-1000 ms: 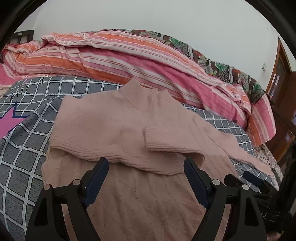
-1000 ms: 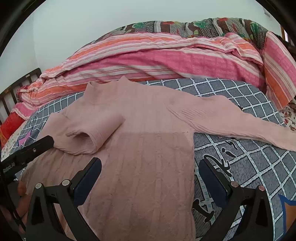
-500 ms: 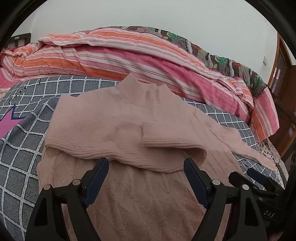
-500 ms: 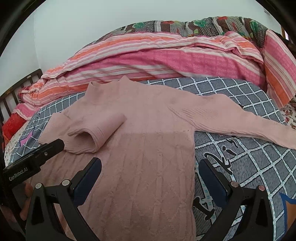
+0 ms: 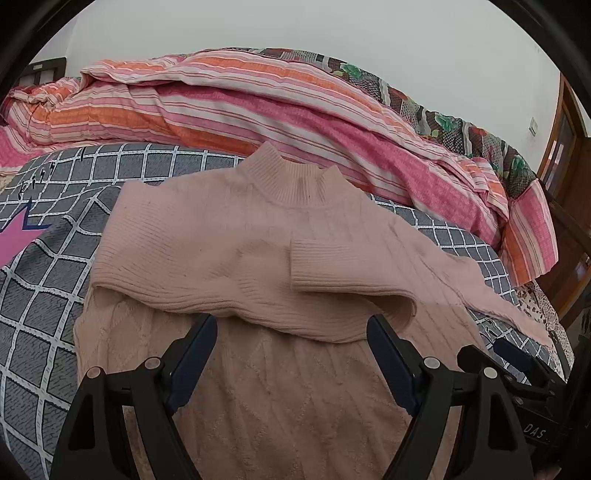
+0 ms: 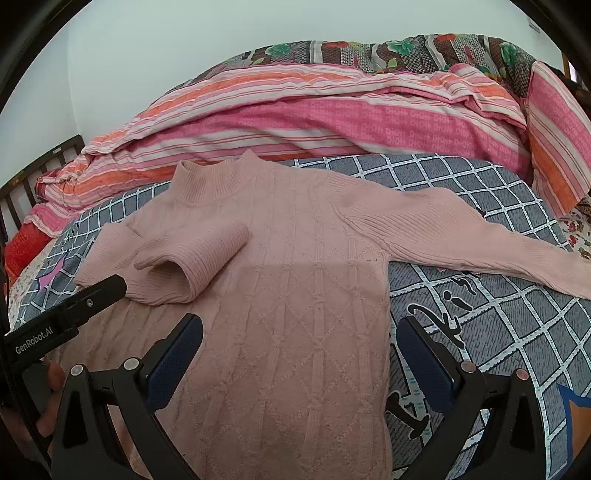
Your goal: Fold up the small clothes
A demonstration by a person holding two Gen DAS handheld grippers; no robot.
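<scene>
Pink sweater (image 5: 280, 258) flat on the checked bed sheet (image 6: 480, 295), long axis 6 to 12 o'clock, collar at 12; one sleeve folded across the chest, the other outstretched toward 3. Striped quilt (image 6: 332, 122) and pale wall beyond. Left gripper (image 5: 291, 354) and right gripper (image 6: 299, 354) fingers spread, holding nothing.

Striped quilt (image 5: 258, 107), checked bedsheet (image 6: 480, 192), white wall (image 5: 332, 29)

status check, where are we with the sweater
Both hand-held grippers, left and right, open, empty. Pink sweater flat on bed; one sleeve folded in, other sleeve outstretched. Nothing blocking.
</scene>
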